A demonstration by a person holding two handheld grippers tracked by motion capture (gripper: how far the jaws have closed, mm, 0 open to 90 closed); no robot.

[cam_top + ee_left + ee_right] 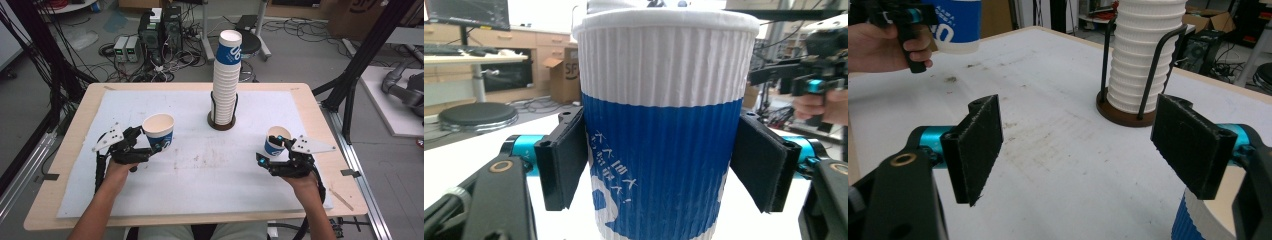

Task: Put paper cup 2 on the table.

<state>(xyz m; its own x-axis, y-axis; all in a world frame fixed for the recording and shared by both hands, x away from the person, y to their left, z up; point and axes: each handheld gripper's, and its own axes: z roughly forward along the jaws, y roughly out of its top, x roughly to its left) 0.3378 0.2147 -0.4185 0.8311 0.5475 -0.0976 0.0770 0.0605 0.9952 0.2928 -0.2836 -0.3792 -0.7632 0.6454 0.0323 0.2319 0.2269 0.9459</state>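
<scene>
The tall cup stack (226, 80) stands in its holder at the table's (75, 165) far middle. Left of the stack and nearer the person, the left gripper (156, 146) pinches a blue-and-white cup (159, 131). Right of the stack, the right gripper (271, 150) is spread, empty, with a second cup (276, 140) beside one jaw.

The base of the held cup (664, 125) is cut off by the lower edge in the left gripper view. Another cup (1200, 222) is largely cut off at the corner of the right gripper view.
</scene>
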